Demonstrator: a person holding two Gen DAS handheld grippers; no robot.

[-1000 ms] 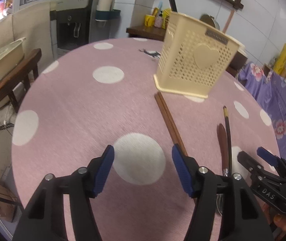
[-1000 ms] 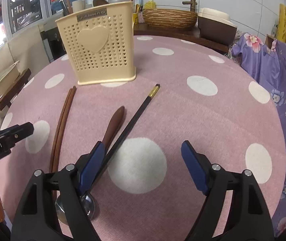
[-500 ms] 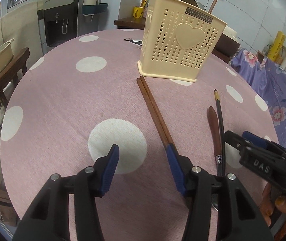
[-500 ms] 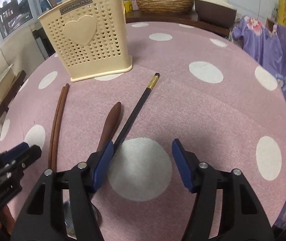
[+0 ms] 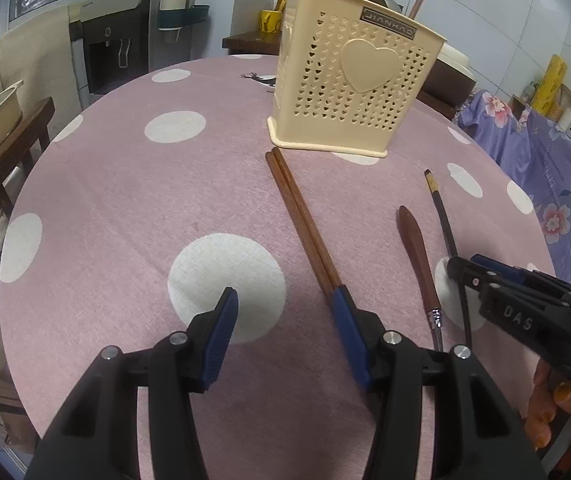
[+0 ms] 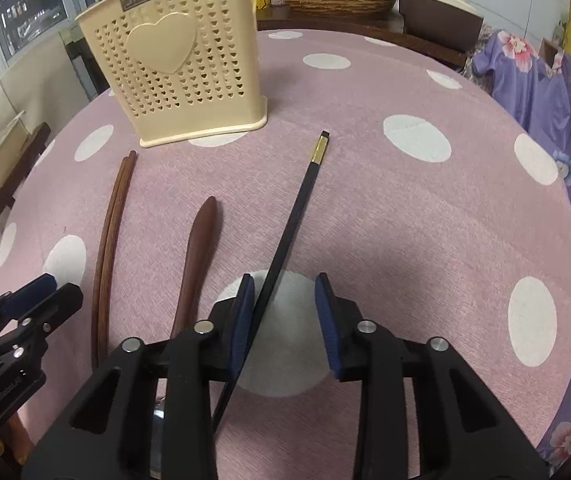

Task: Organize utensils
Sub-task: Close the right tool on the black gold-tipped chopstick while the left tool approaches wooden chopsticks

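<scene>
Right wrist view is showing my right gripper (image 6: 283, 320) spread apart around the black chopstick (image 6: 293, 224), its left pad touching the stick, not clamping yet. That stick is lying in front of the cream holder (image 6: 181, 56), with the wooden-handled spoon (image 6: 195, 256) and brown chopsticks (image 6: 111, 236) beside it. My left gripper (image 5: 281, 334) is hanging released, its right pad resting over the brown chopsticks' (image 5: 303, 220) near end.
</scene>
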